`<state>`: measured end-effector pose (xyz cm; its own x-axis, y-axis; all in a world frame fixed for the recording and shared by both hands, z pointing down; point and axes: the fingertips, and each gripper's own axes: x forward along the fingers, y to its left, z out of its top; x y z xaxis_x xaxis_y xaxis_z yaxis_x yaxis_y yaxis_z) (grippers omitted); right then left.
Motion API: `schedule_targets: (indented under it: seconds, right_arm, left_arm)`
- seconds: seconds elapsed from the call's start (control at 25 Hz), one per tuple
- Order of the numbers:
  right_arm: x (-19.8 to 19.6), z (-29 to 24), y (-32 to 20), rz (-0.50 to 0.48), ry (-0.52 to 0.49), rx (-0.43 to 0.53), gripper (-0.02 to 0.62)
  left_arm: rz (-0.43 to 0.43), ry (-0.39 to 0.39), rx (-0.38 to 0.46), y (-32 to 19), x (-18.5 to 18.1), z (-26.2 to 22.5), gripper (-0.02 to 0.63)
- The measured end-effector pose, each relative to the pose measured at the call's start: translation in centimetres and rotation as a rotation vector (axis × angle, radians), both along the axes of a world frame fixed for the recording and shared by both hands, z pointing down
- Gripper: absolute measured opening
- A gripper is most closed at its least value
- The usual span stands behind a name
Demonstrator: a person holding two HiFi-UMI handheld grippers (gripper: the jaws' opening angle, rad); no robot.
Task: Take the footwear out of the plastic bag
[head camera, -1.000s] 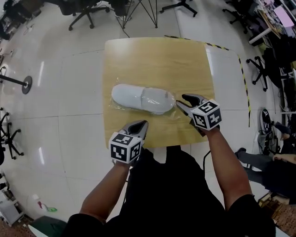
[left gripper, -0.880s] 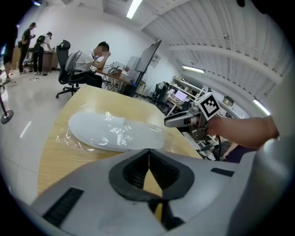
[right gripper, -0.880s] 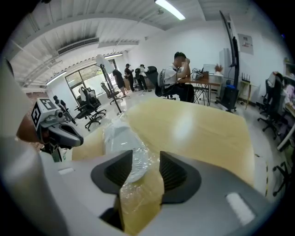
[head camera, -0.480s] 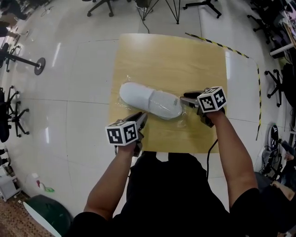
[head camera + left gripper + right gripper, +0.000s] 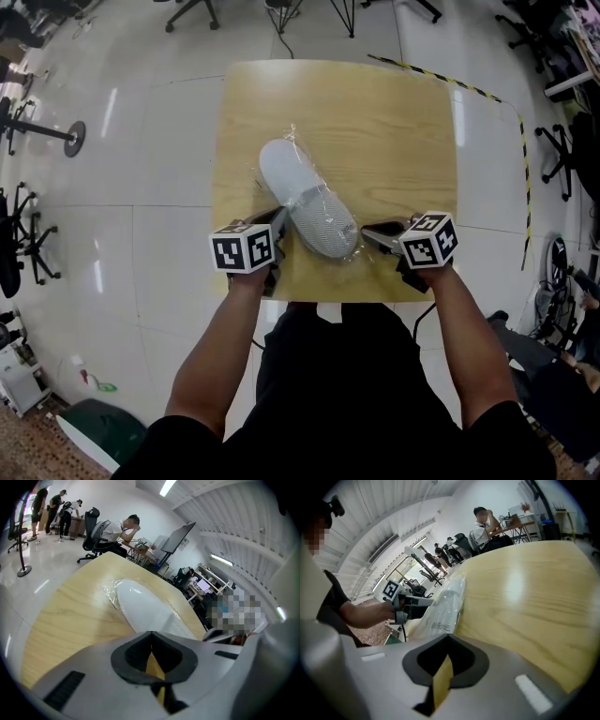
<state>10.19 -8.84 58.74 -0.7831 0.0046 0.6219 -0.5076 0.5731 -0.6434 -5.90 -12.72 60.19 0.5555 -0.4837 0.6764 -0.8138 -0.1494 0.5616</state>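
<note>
Left gripper [image 5: 278,218] fingers are closed tip to tip, having just been closing; its own view [image 5: 150,633] shows the tips meeting just short of the slipper [image 5: 140,609], with nothing seen between them; whether clear film is pinched cannot be told. Right gripper [image 5: 367,231] fingers are likewise closed, having just been closing; its view [image 5: 447,637] shows the tips together beside the bag's crinkled edge, no visible thing in the gap.

Change noted: the slipper [image 5: 309,202] lay across the tabletop [image 5: 403,122] half a second ago; it is now turned diagonal, toe away and to picture left, heel toward the person; both grippers sit closer in on it.

Condition of item: pale grey, closed toe smooth, near half finely textured; still wrapped in the clear plastic bag [image 5: 292,134], film wrinkled past toe and heel; position near the tabletop's middle, towards the near edge.

Pose: left fingers against the slipper's left flank, right fingers just beside its heel end; both forearms reach in from below, grippers angled down, marker cubes uppermost.
</note>
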Motion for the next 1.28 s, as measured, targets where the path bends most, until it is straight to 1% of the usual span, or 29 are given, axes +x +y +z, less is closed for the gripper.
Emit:
schedule_targets:
  seconds: [0.2,0.4,0.64,0.88,0.96,1.04,1.08,1.12,1.16,1.24,1.28]
  right_arm:
    - [-0.5,-0.1,5.0,-0.013,0.011,0.008,0.002]
    - [-1.8,-0.4,8.2,-0.016,0.006,0.016,0.002]
    - [-4.0,-0.2,9.9,-0.003,-0.008,-0.007,0.002]
    - [-7.2,-0.2,11.3,-0.049,-0.024,-0.013,0.002]
    - [-8.1,-0.2,11.4,-0.064,-0.024,0.004,0.003]
    - [-9.0,-0.2,11.6,-0.096,-0.030,0.026,0.012]
    - [-9.4,-0.4,11.8,-0.119,-0.037,0.031,0.048]
    - [-9.6,-0.6,12.0,-0.141,-0.043,0.032,0.120]
    - [-9.5,-0.9,12.1,-0.157,-0.045,0.035,0.171]
    - [-8.1,-2.0,11.7,-0.176,-0.031,0.068,0.187]
    - [-7.0,-2.7,11.3,-0.178,-0.016,0.101,0.189]
  left_arm:
    - [0.104,-0.027,0.035,-0.9,2.0,-0.3,0.006]
    - [0.221,-0.033,0.044,-1.7,5.0,-0.1,0.008]
    - [0.346,-0.059,0.066,-2.7,8.4,0.1,0.006]
    - [0.545,-0.056,0.079,-1.8,13.1,-0.5,0.006]
    - [0.602,-0.062,0.084,-1.3,14.2,-0.6,0.006]
    - [0.642,-0.070,0.108,-1.1,14.8,-0.7,0.008]
    - [0.644,-0.064,0.126,-1.2,14.8,-1.0,0.008]
    - [0.626,-0.045,0.147,-1.5,14.5,-1.7,0.008]
    - [0.589,-0.017,0.169,-2.0,14.0,-2.7,0.008]
    - [0.480,0.044,0.213,-2.9,11.9,-5.5,0.018]
    - [0.418,0.067,0.235,-3.2,10.2,-7.0,0.020]
